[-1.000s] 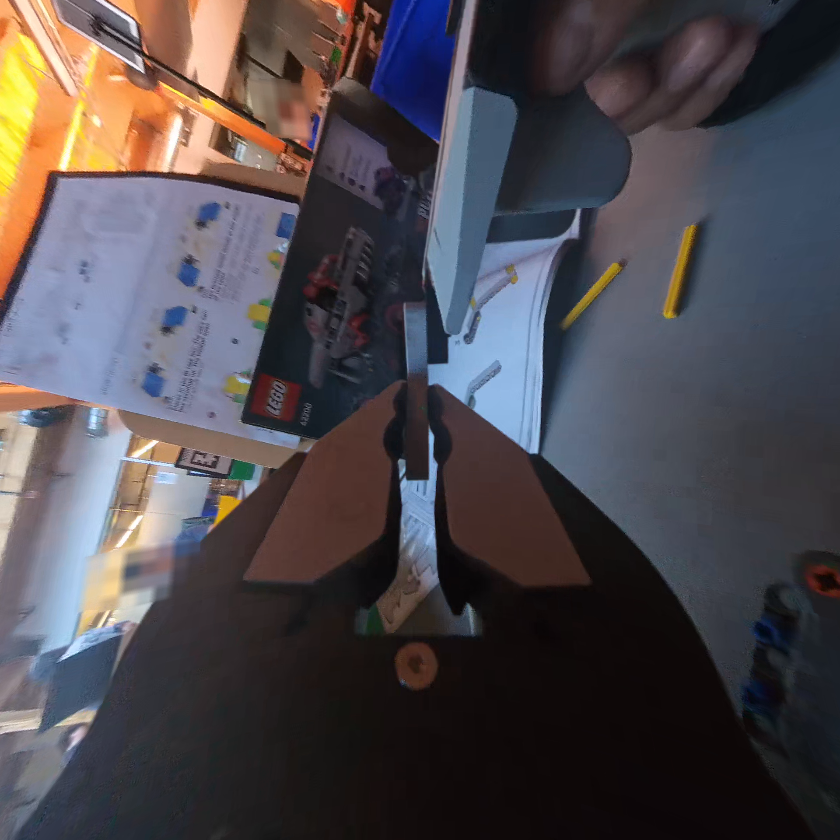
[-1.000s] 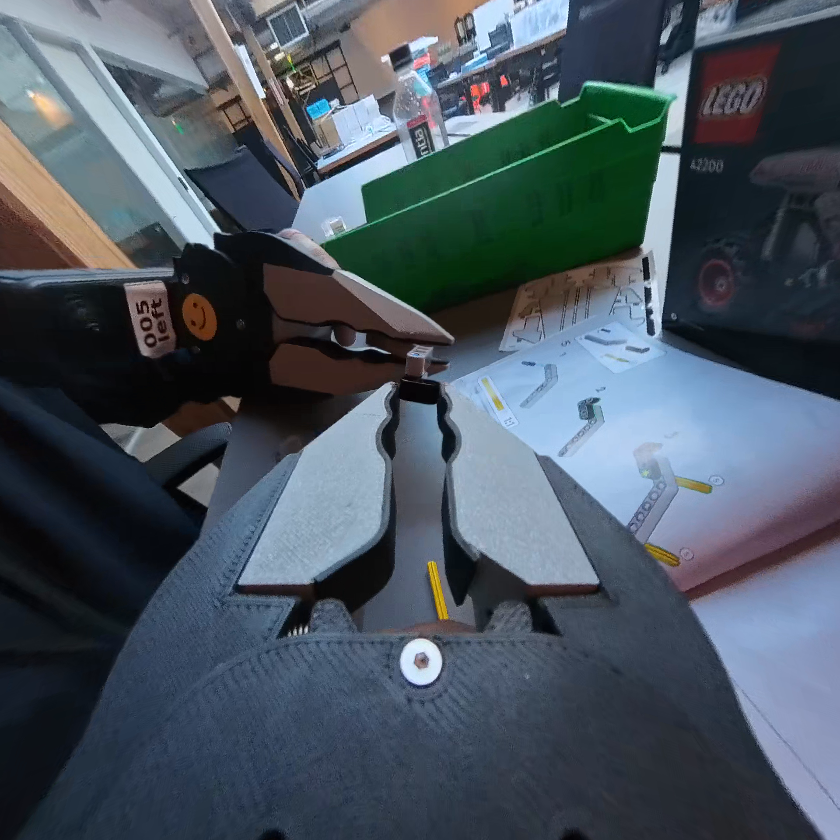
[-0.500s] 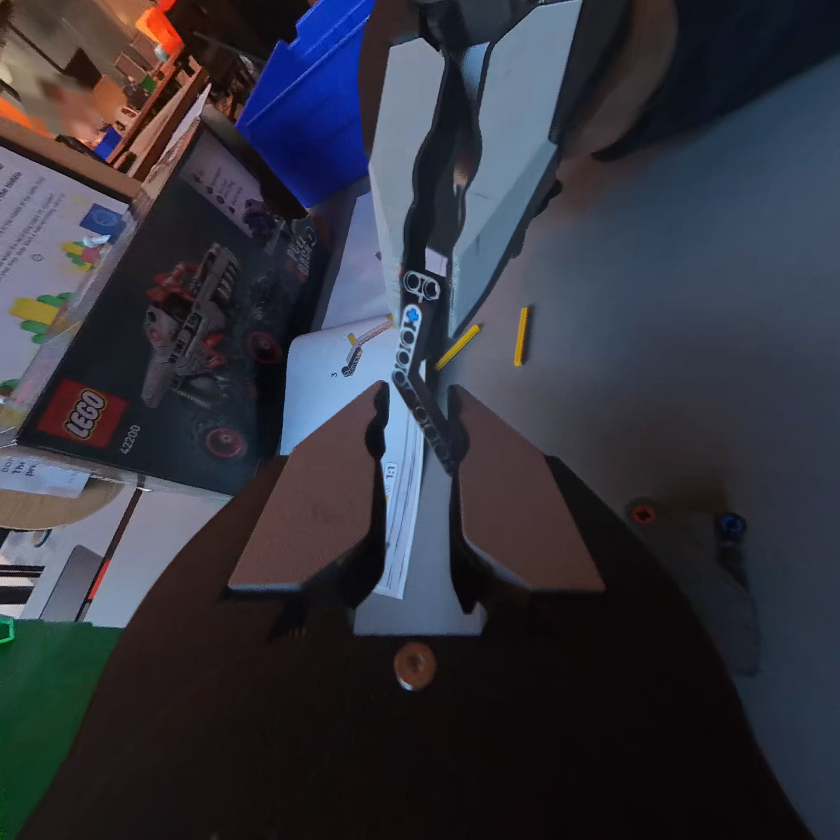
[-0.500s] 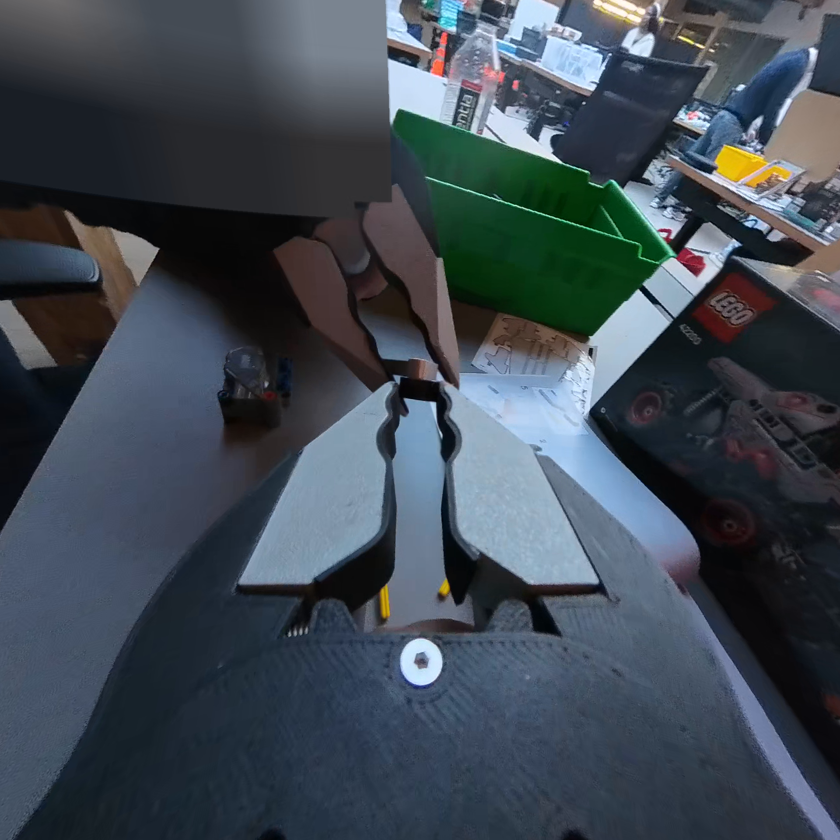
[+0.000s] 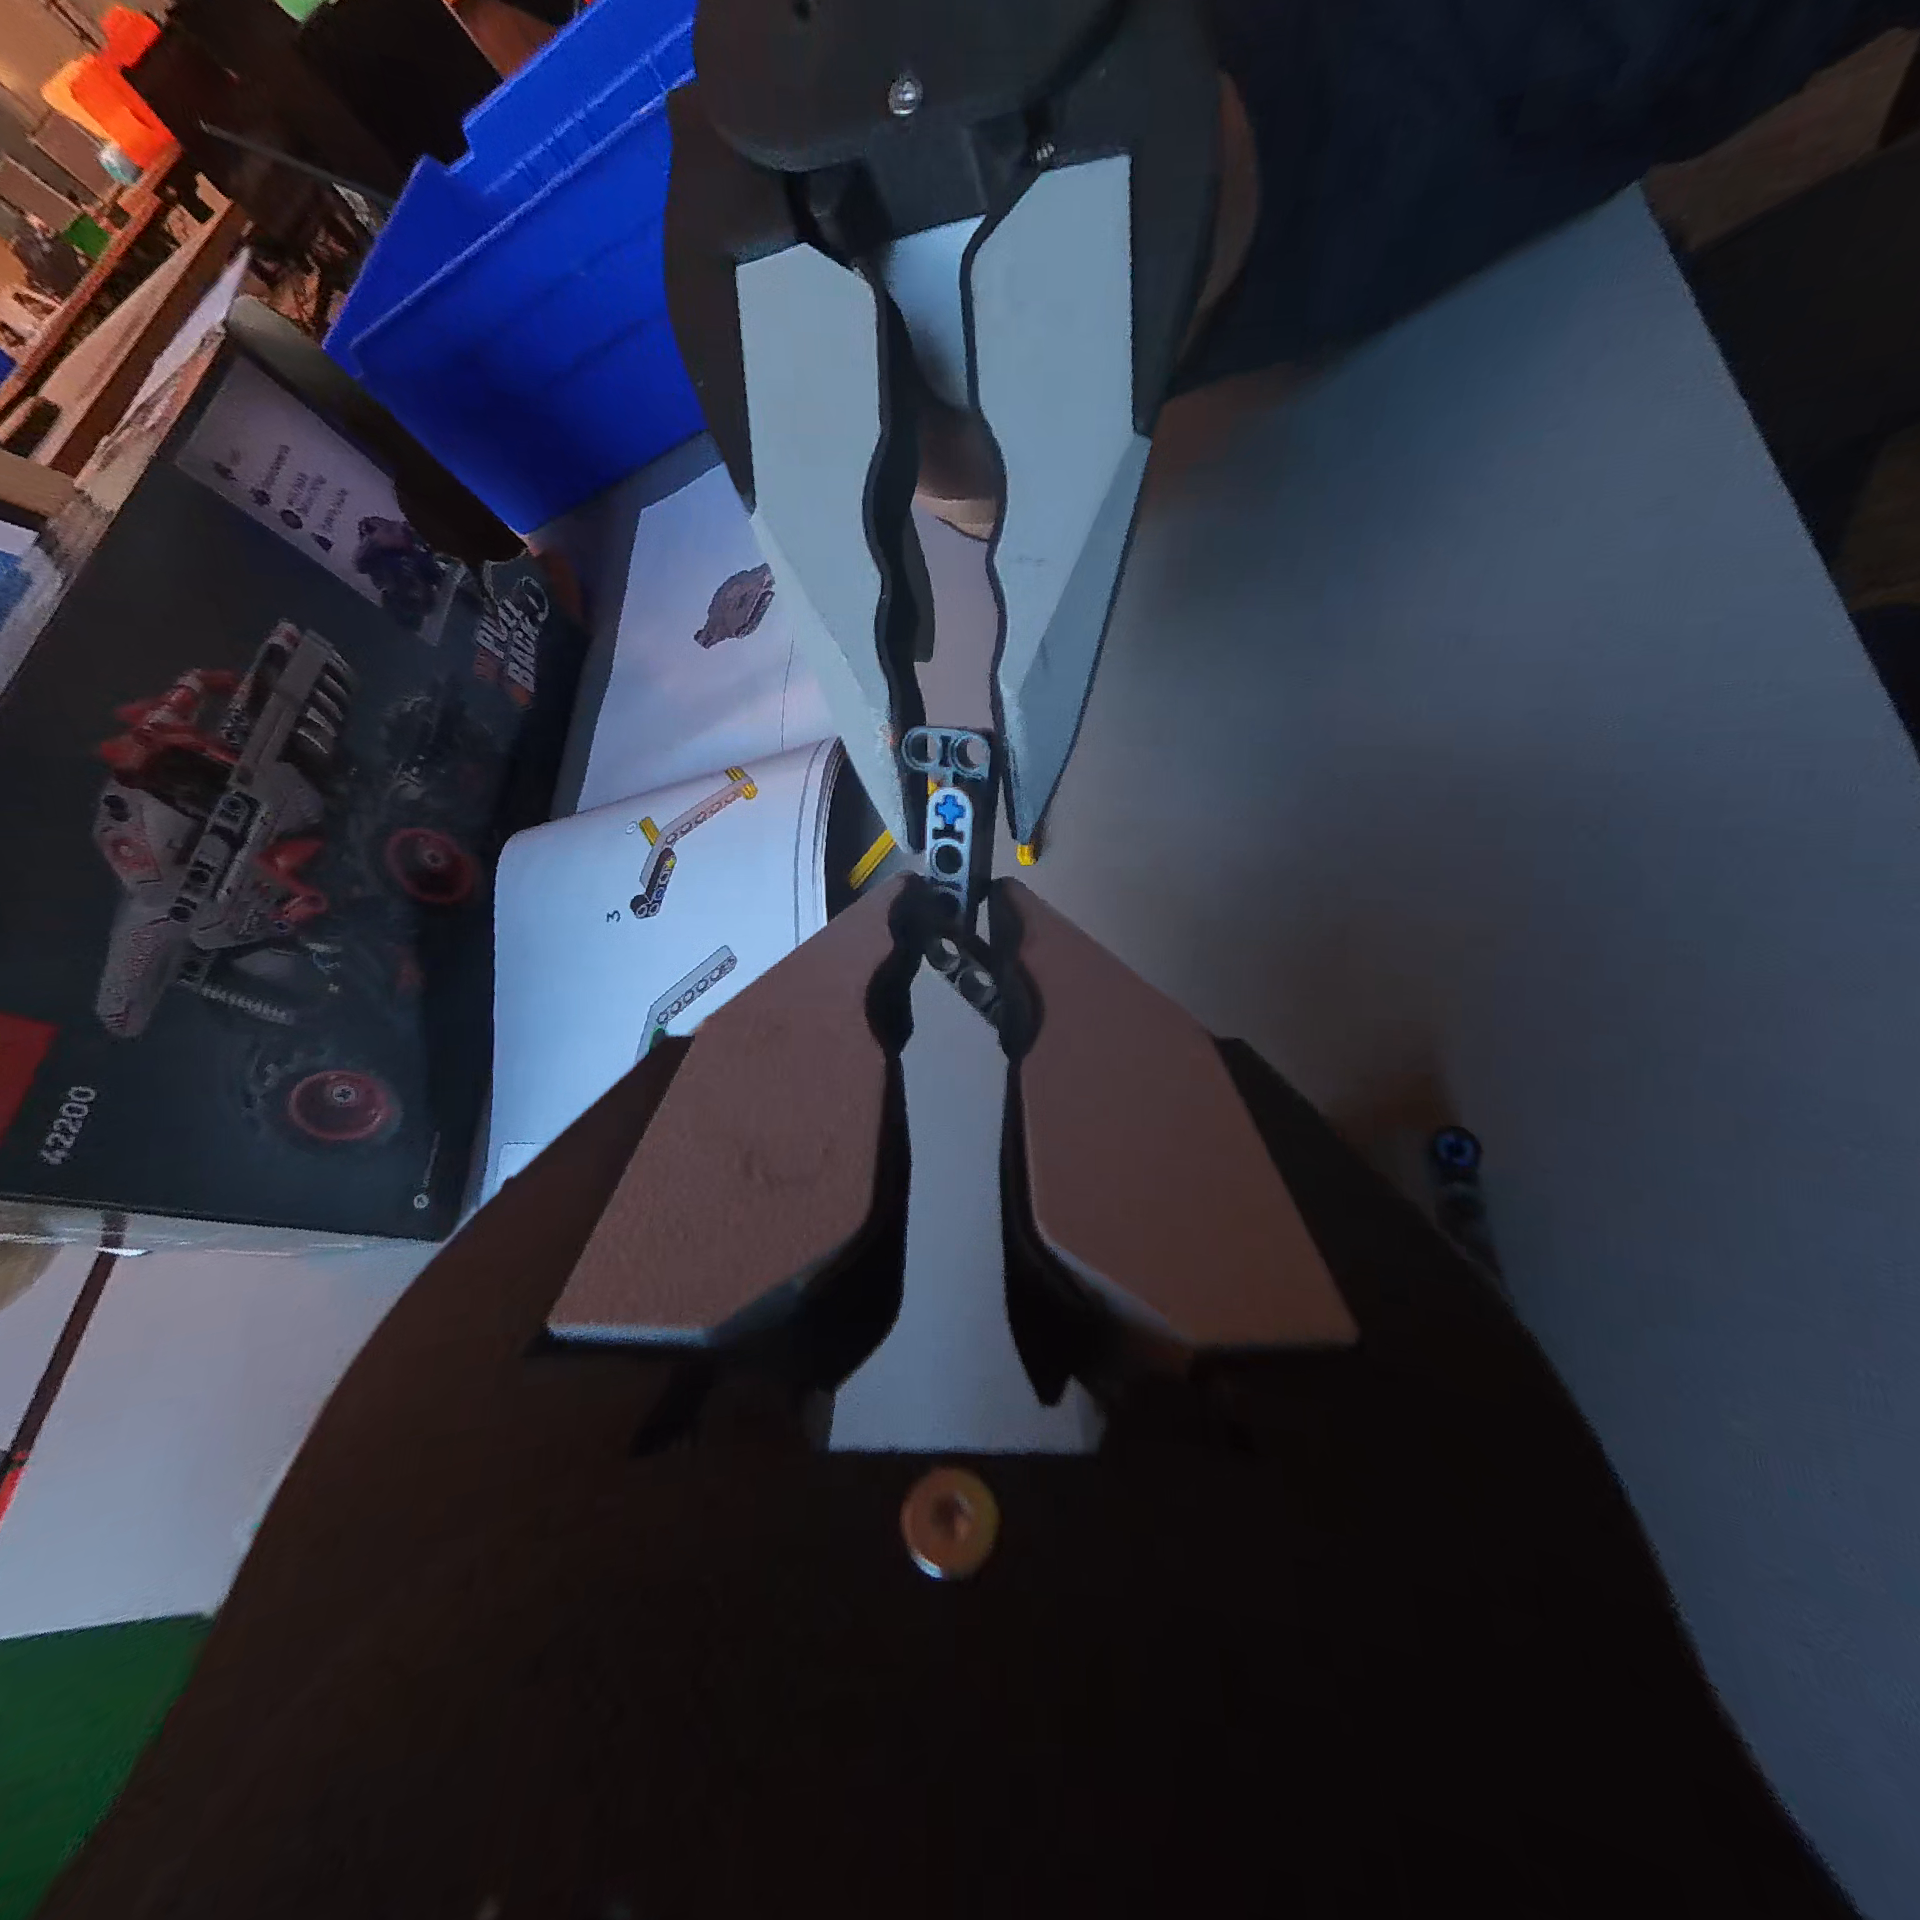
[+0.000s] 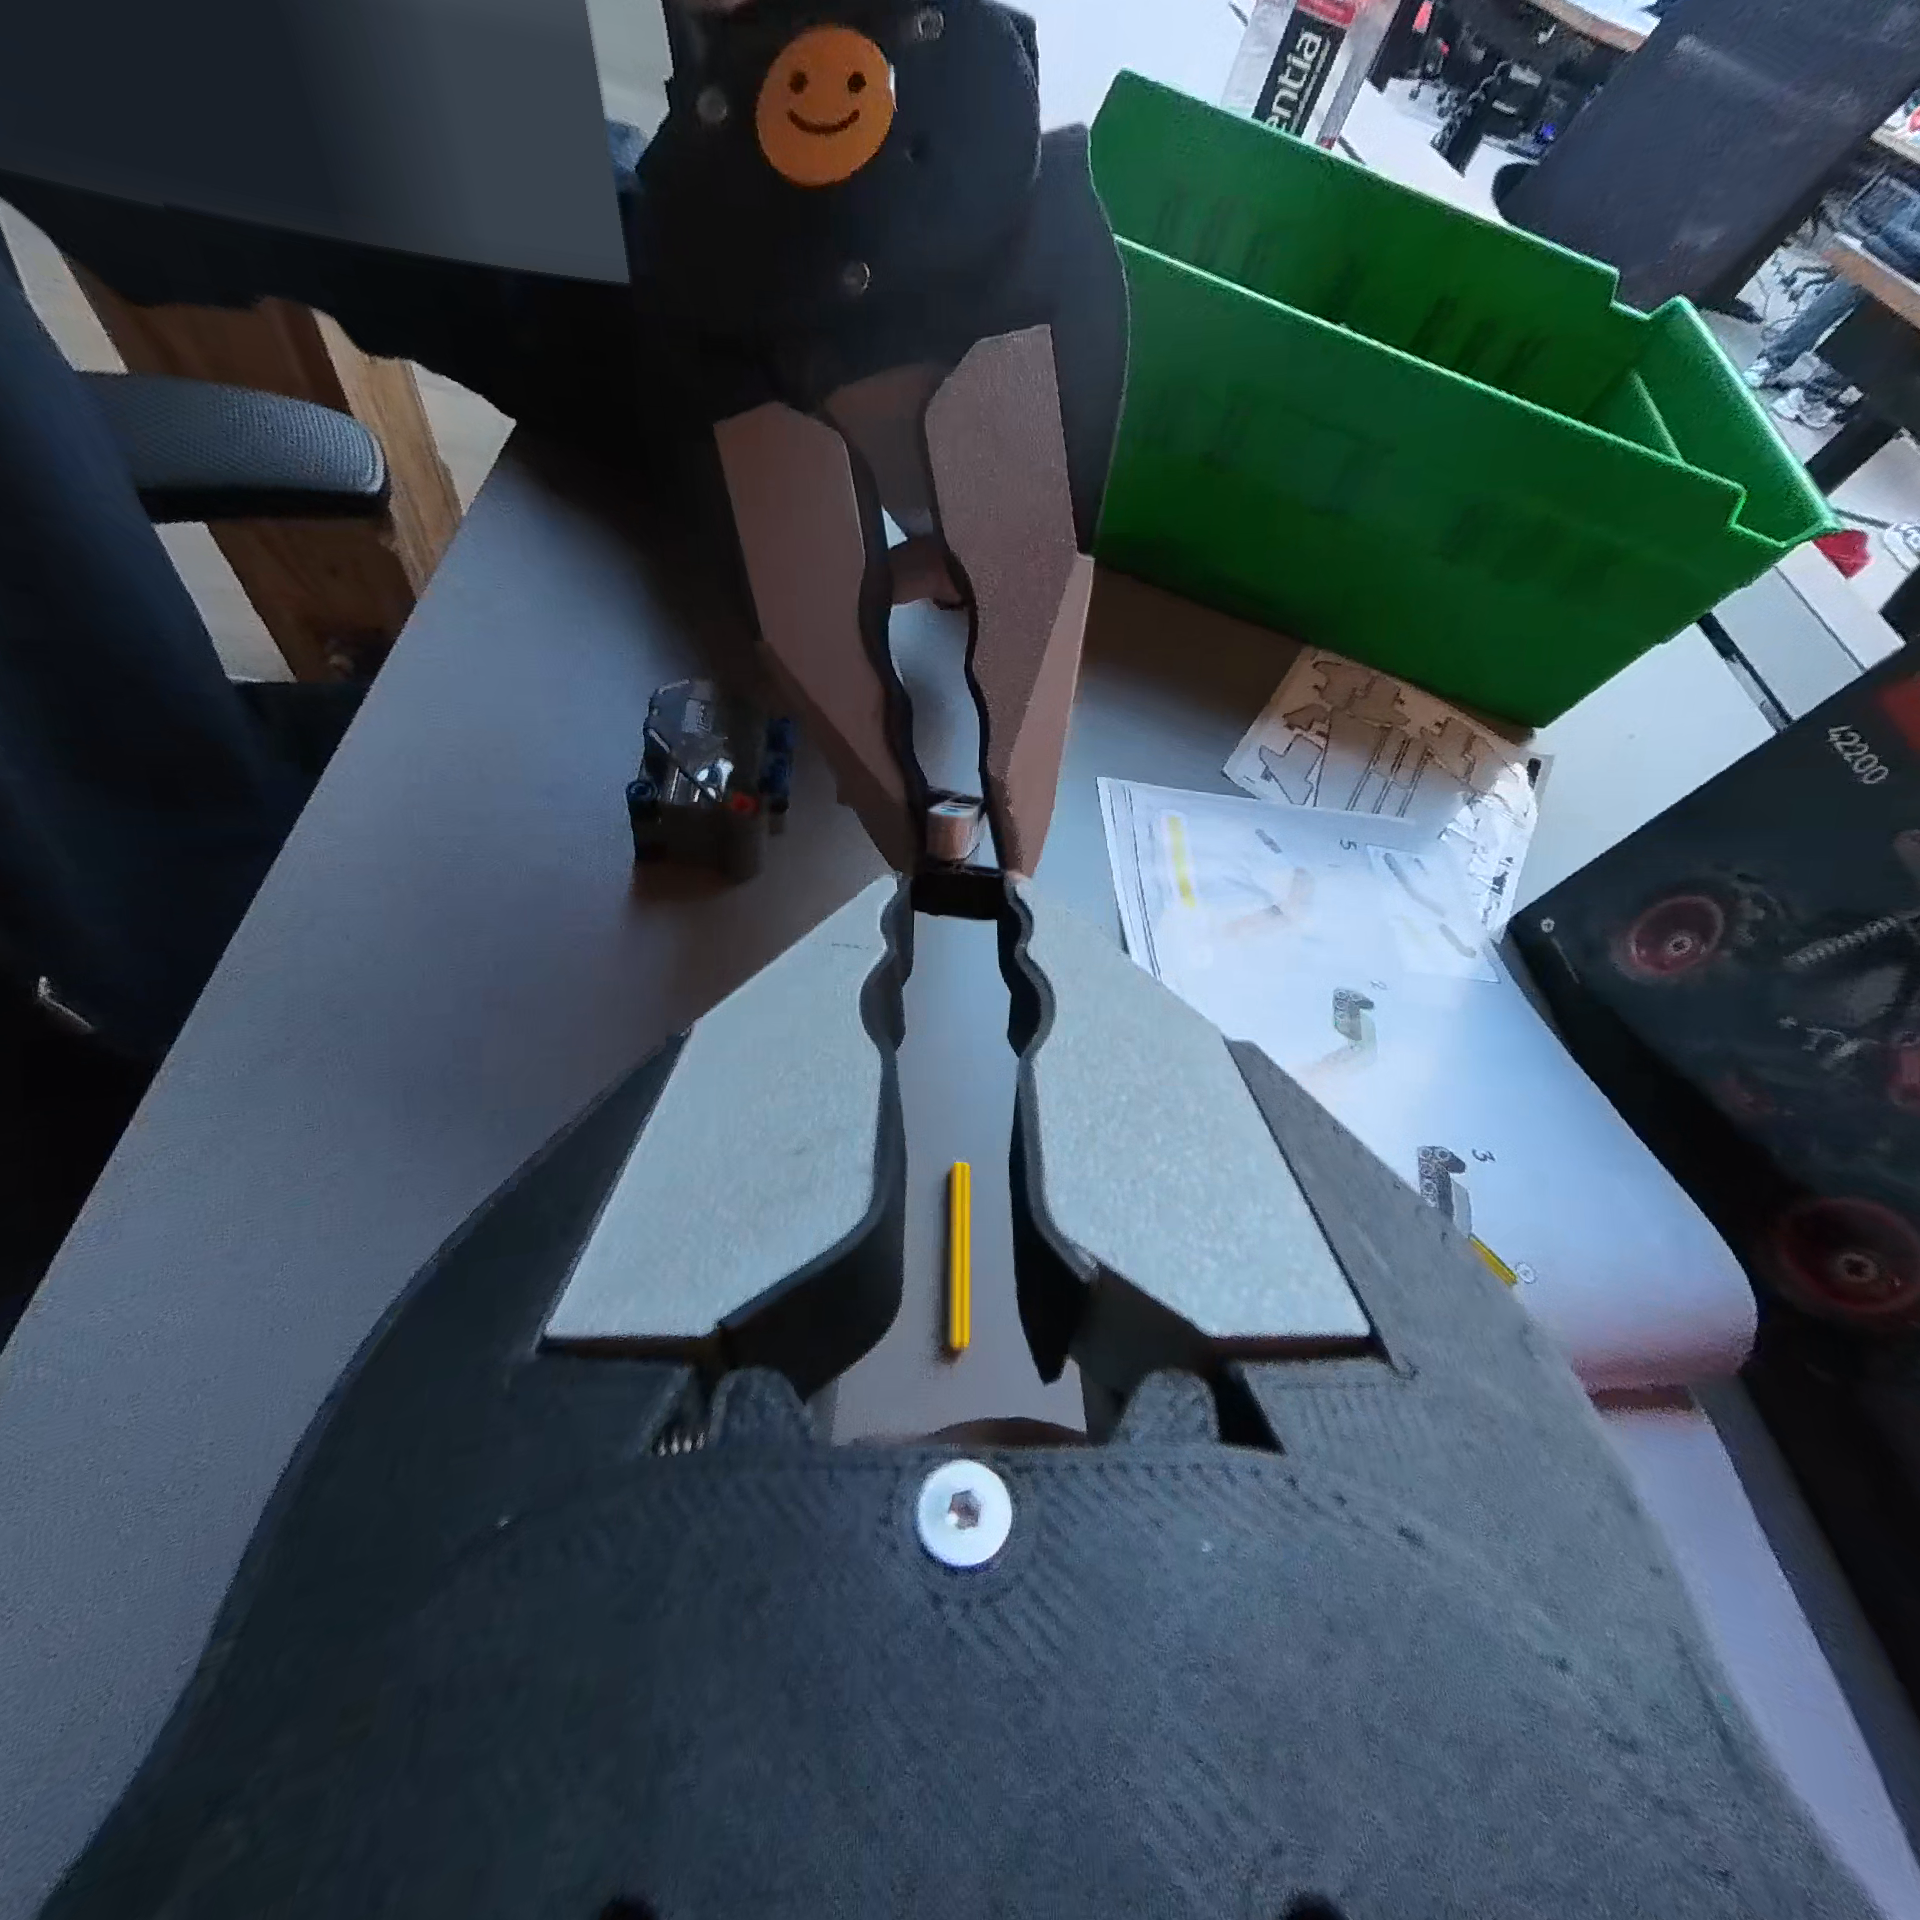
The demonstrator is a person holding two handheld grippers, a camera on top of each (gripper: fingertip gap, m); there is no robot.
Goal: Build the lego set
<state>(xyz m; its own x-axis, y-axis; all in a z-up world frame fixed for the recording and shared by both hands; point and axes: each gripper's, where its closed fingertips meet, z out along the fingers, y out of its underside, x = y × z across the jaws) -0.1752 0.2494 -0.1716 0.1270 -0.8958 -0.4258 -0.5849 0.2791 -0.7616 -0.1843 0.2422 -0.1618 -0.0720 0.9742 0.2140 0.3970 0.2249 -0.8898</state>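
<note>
My left gripper, with brown fingers, is shut on a grey angled beam that has a blue pin in it. My right gripper, with grey fingers, is shut on a small black connector. The two grippers meet tip to tip above the table, and the connector touches the end of the beam. In the left wrist view the right gripper comes down from the top. In the right wrist view the left gripper comes down from the top.
An open instruction booklet lies beside the black set box. A yellow axle lies under my right gripper. A small partial build, a sticker sheet, a green bin and a blue bin also stand on the table. The grippers are tip to tip, or close to it.
Both grippers have turned to face each other straight on, tip to tip. The left fingers have closed in on the beam, and the connector stays against the beam's end.
</note>
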